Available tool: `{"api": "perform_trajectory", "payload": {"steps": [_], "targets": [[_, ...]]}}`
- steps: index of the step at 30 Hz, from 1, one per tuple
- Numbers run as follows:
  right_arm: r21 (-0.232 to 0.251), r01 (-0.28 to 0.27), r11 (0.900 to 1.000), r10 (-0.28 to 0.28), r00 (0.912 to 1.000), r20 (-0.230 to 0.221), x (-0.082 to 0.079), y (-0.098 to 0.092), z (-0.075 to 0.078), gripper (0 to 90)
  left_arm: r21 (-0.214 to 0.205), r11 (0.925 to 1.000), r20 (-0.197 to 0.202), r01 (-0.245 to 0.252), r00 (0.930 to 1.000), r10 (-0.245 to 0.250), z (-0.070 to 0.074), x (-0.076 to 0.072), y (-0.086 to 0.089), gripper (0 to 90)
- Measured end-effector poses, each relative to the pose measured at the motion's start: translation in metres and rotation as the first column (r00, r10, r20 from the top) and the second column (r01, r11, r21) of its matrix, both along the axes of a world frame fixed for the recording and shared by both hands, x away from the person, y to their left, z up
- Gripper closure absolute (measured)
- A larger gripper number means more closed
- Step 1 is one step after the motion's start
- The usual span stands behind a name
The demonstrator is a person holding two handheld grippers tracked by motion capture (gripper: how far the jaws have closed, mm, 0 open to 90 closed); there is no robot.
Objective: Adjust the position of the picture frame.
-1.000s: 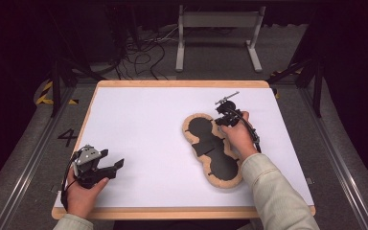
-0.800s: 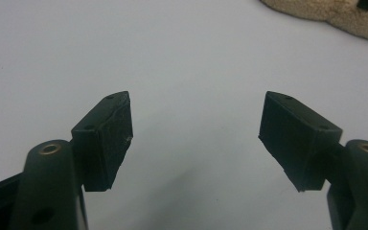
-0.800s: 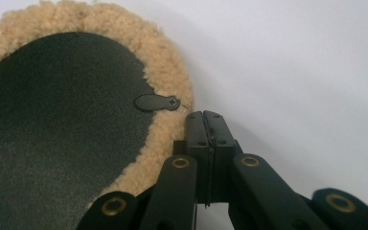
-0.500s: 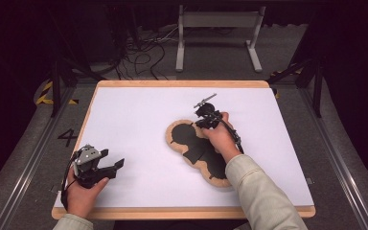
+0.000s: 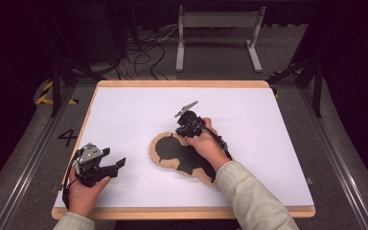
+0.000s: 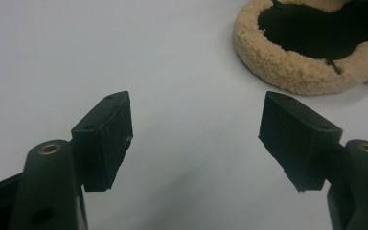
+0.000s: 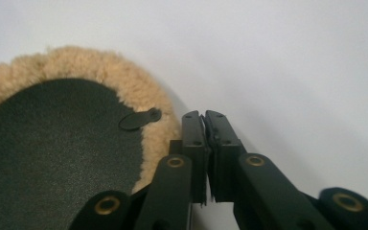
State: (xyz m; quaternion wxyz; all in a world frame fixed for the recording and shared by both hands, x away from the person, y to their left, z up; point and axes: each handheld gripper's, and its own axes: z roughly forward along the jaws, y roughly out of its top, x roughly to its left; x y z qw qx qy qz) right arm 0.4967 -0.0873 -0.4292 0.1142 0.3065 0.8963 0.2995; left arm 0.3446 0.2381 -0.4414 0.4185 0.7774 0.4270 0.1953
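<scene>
The fleece-edged pad (image 5: pixel 182 155) is found near the middle of the white table (image 5: pixel 124 110). The right gripper (image 7: pixel 203 117) is closed empty beside its fleece rim; the left gripper (image 6: pixel 196 139) is held open, well apart. Handling seems unfinished.

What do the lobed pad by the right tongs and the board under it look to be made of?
Lobed pad: a curly tan fleece rim, like sheepskin or a synthetic pile, around a matte black, finely grained face, perhaps rubber or leather. Board: smooth matte white top with a pale wood-coloured edge, probably a laminated panel.
</scene>
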Motion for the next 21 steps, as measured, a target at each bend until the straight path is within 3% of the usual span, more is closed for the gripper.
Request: {"api": "perform_trajectory", "payload": {"steps": [10, 17, 19, 21], "targets": [[0.138, 0.006, 0.9904, -0.015, 0.9975, 0.069, -0.027, -0.040, 0.040, 84.6, -0.002, 0.9998, -0.002, 0.019, 0.9998, -0.019, 0.001, 0.009, -0.009, 27.7], [0.165, -0.009, 0.9863, -0.009, 0.9942, 0.107, -0.054, -0.073, 0.056, 82.6, 0.025, 0.9974, 0.007, 0.068, 0.9976, -0.068, 0.002, 0.021, -0.026, 27.4], [0.170, 0.005, 0.9855, -0.025, 0.9933, 0.113, -0.063, -0.087, 0.060, 82.5, 0.030, 0.9959, 0.027, 0.085, 0.9959, -0.086, 0.002, 0.024, -0.031, 27.5], [0.192, 0.018, 0.9812, -0.043, 0.9906, 0.130, -0.071, -0.101, 0.062, 81.4, 0.030, 0.9954, 0.021, 0.091, 0.9955, -0.092, 0.002, 0.027, -0.035, 28.4]]}}
